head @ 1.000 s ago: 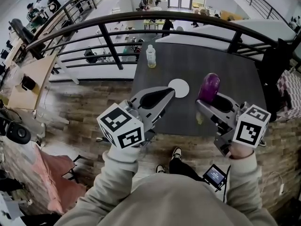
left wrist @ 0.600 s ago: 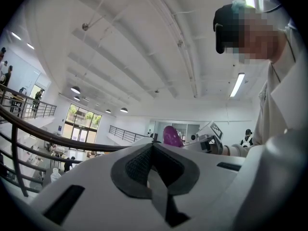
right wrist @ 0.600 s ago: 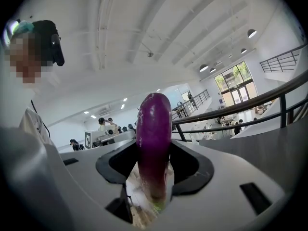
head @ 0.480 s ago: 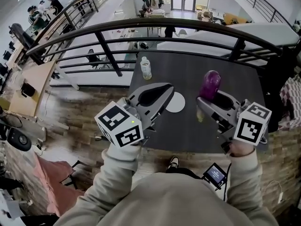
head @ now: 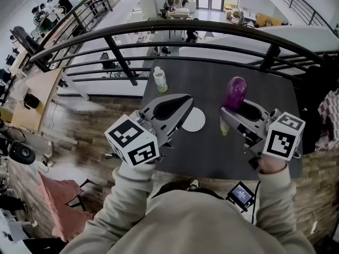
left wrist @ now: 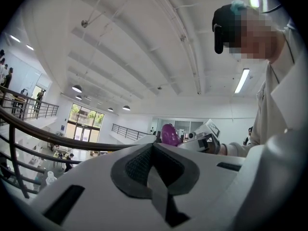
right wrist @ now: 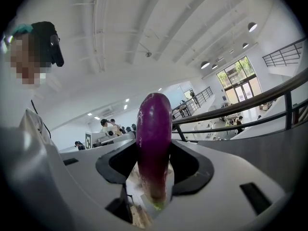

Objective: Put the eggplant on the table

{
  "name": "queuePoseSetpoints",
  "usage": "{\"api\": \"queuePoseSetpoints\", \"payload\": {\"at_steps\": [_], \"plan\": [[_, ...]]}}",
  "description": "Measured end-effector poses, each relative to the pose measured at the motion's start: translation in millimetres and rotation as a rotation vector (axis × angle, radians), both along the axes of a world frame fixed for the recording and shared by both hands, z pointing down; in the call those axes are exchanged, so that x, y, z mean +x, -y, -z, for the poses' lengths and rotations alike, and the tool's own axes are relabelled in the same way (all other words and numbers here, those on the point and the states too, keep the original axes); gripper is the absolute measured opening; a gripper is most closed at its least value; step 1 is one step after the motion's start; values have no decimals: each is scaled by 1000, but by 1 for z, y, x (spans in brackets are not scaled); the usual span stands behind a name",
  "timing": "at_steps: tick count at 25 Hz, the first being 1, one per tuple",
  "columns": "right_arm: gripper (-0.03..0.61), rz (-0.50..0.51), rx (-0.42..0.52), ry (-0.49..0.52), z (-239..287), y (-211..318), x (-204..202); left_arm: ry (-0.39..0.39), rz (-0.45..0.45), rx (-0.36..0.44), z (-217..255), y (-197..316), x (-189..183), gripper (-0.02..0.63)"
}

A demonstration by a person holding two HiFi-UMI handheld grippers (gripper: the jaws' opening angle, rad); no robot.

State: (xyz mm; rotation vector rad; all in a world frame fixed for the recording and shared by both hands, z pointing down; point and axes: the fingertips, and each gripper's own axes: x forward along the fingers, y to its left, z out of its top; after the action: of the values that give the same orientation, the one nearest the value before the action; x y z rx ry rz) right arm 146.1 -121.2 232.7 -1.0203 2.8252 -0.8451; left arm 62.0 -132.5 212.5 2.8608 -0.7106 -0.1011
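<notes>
A purple eggplant (head: pixel 234 93) stands upright between the jaws of my right gripper (head: pixel 235 109), which is shut on it, with its green stem end pointing down. It hangs over the right half of the dark grey table (head: pixel 265 83). In the right gripper view the eggplant (right wrist: pixel 154 138) fills the gap of the right gripper (right wrist: pixel 154 150), and the pads press on both its sides. My left gripper (head: pixel 185 101) is shut and holds nothing above the table's left part, over a white round disc (head: pixel 195 121). In the left gripper view the left gripper (left wrist: pixel 154 146) has its pads together.
A small plastic bottle (head: pixel 159 80) stands near the table's far left corner. A black metal railing (head: pixel 122 49) curves behind the table, with a lower floor beyond it. A small screen device (head: pixel 242 194) hangs at my right side. Wooden floor (head: pixel 106 110) lies to the left.
Both grippers have moved forward from the table's near edge to over its top, the eggplant still in the right one. The table now sits closer beneath me.
</notes>
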Motion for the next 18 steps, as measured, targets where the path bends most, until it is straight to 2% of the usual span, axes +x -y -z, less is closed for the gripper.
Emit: {"api": "queuePoseSetpoints", "payload": {"at_steps": [10, 18], "plan": [[219, 48, -18, 13, -10, 35, -17, 28, 22, -25, -11, 31, -13, 6], [219, 12, -12, 1, -4, 64, -17, 6, -1, -6, 0, 66, -18, 6]]}}
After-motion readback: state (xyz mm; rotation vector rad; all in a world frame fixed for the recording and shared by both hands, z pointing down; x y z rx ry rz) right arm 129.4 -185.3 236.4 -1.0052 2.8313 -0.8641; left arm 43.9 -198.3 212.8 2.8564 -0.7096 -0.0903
